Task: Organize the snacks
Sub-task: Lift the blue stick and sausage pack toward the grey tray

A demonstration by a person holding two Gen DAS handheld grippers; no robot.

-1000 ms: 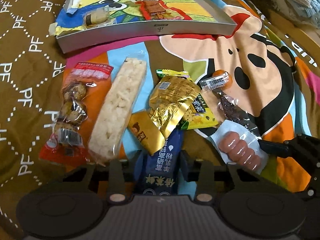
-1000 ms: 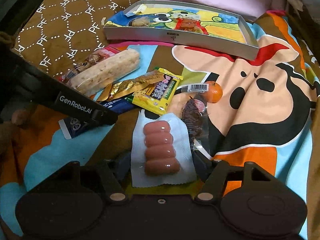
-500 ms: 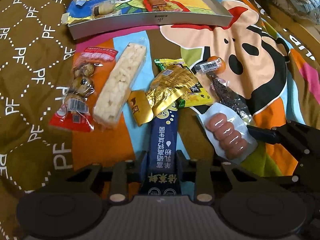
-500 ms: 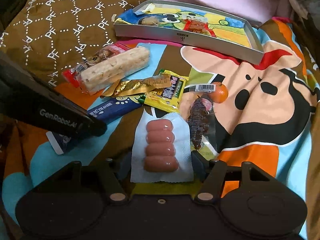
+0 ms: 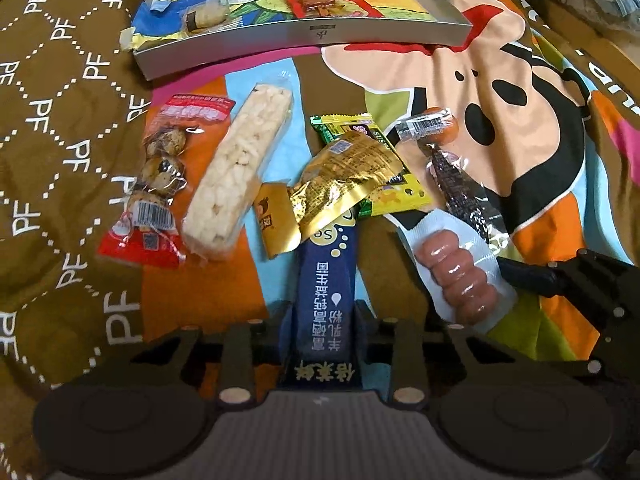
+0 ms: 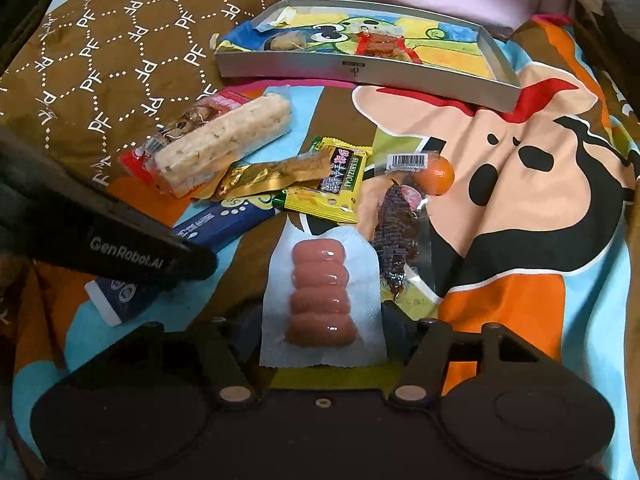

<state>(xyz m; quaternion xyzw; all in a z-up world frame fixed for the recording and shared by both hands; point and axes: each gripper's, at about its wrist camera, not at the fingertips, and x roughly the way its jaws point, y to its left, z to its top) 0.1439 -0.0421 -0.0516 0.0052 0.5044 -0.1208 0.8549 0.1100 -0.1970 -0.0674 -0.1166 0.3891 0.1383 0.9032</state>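
Two packets are held, the blue sachet (image 5: pixel 325 292) clamped lengthwise between the left gripper (image 5: pixel 322 320) and the sausage pack (image 6: pixel 320 288) in the right gripper (image 6: pixel 320 320), both long axes pointed toward the tray (image 6: pixel 360 70) ahead.

The far end of the blue sachet (image 5: pixel 326 296) is hidden under the gold packet (image 5: pixel 344 176), and its near end goes behind the left gripper (image 5: pixel 322 316) body. The small print on the sachet is too small to read. The sausage pack (image 6: pixel 322 292) hides both pads of the right gripper (image 6: pixel 320 320). The picture's edge cuts the tray (image 5: pixel 304 34) at its far side.
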